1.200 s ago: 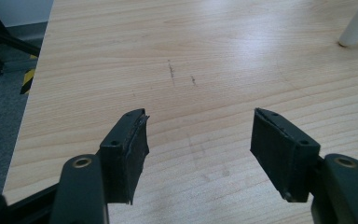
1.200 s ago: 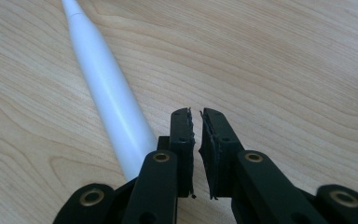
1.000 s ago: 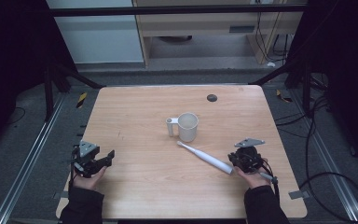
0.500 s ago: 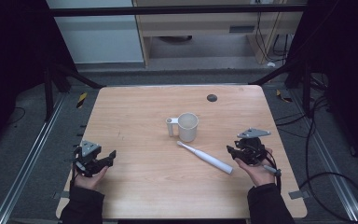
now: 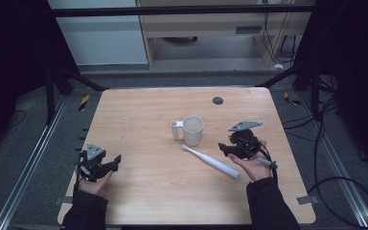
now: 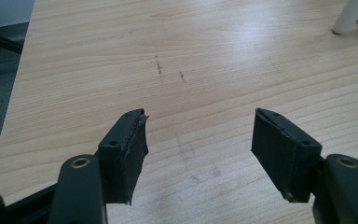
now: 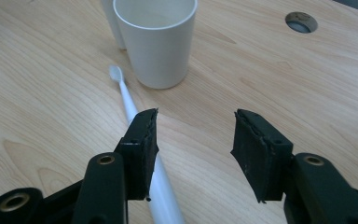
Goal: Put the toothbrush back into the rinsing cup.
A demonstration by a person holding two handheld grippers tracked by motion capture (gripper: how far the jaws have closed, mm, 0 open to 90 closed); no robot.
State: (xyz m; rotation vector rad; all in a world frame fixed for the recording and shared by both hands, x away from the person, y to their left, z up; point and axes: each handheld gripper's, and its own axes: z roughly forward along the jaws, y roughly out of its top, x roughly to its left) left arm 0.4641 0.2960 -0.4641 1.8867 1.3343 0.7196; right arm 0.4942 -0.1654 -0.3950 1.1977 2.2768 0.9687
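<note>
A white electric toothbrush point(image 5: 210, 162) point(image 7: 129, 105) lies flat on the wooden table point(image 5: 148, 120), its head pointing at a white cup point(image 5: 192, 130) point(image 7: 155, 42) with a handle. My right gripper point(image 5: 224, 149) point(image 7: 193, 135) hangs above the table just right of the toothbrush's thick end. Its jaws have just been opening and stand open, with nothing between them; the toothbrush handle passes under the left jaw in the right gripper view. My left gripper point(image 5: 114, 162) point(image 6: 198, 135) rests open near the front left, over bare wood.
A round dark cable hole point(image 5: 217, 100) point(image 7: 300, 22) sits in the table near its far edge. Cables and metal frame rails lie on the floor around the table. Bare wood lies between the two grippers.
The right gripper let go of the toothbrush's thick end, opened, and rose up and away toward the far right. The toothbrush stays flat on the table. The left gripper has kept still.
</note>
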